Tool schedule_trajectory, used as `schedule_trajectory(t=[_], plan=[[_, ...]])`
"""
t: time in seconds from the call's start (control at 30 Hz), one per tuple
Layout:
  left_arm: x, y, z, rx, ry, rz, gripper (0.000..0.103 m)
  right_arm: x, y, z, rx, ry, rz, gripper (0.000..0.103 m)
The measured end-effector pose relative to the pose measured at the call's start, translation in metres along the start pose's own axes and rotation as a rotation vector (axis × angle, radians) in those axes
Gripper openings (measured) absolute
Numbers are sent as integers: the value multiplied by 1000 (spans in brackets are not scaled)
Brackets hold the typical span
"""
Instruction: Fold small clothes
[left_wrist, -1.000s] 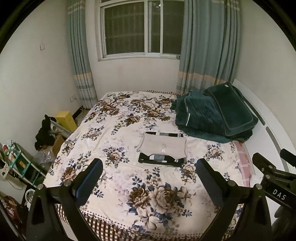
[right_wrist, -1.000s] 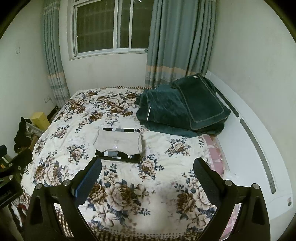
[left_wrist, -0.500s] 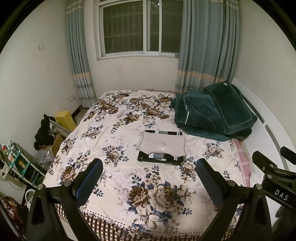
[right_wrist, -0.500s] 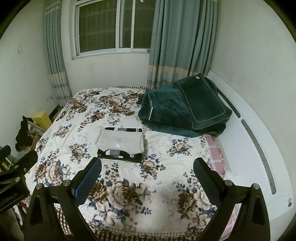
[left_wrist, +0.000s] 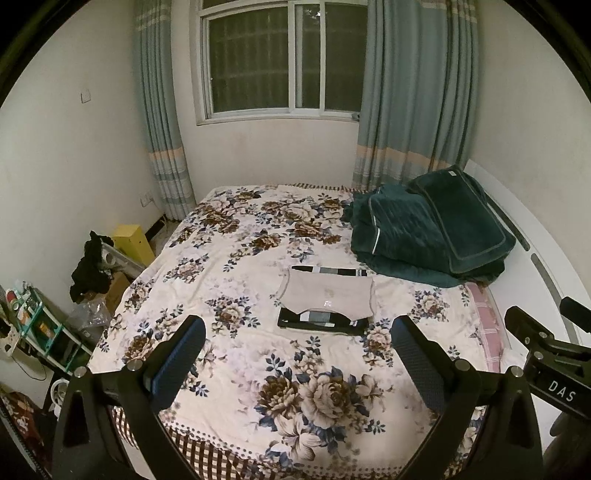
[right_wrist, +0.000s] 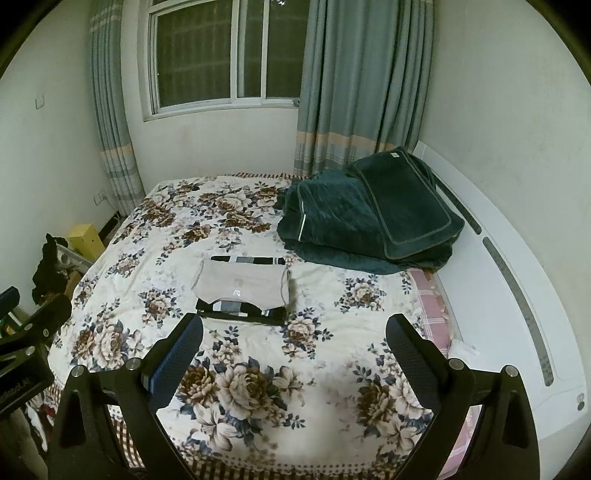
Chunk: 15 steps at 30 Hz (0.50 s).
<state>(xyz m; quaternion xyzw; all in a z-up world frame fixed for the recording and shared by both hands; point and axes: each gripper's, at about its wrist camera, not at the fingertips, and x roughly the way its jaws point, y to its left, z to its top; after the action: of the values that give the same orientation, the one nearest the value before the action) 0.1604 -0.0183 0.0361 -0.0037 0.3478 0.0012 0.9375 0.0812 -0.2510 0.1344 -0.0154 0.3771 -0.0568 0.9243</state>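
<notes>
Lying mid-bed — folded clothes (left_wrist: 327, 301), well beyond both spread grippers (left_wrist: 295, 354).

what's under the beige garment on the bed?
Under the beige garment lies a black garment with grey and white blocks; its edges show at the near and far sides. Its middle is covered, so its shape and fold can't be told.

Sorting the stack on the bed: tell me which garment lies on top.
The beige garment lies on top; the black-and-grey striped one shows only at its near and far edges beneath.
</notes>
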Motion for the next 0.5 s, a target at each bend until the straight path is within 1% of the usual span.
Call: schedule_trajectory(t=[0.5], plan=[[0,0,2,-4,-3,-5,103,0,1,-1,3,-2,-4,101]])
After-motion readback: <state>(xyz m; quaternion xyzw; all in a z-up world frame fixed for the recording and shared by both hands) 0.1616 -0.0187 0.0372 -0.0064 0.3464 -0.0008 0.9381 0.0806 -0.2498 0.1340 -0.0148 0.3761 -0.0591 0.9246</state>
